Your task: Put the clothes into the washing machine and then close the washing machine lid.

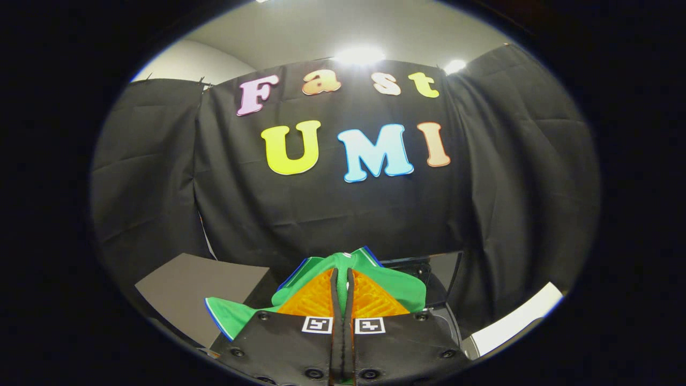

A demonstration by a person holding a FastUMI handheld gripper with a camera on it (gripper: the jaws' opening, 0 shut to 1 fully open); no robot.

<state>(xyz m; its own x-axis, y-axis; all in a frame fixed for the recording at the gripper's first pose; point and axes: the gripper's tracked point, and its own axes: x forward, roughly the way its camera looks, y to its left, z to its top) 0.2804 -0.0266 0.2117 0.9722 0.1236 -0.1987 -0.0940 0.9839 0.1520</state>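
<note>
Right now we see the jaws [342, 276] pressed nearly together, pinching a fold of the green cloth [343, 261] between both fingers [316, 297]. That cloth, edged in blue, drapes over and around the fingertips, with one flap hanging lower beside the left finger. Just beyond it stands the washer [437, 297], its dark lid [446, 273] raised upright behind the cloth. A grey table [198, 287] lies off to the left of the fingers, and a white board [517, 319] lies off to the right. Black drapes [332, 209] close off the back.
</note>
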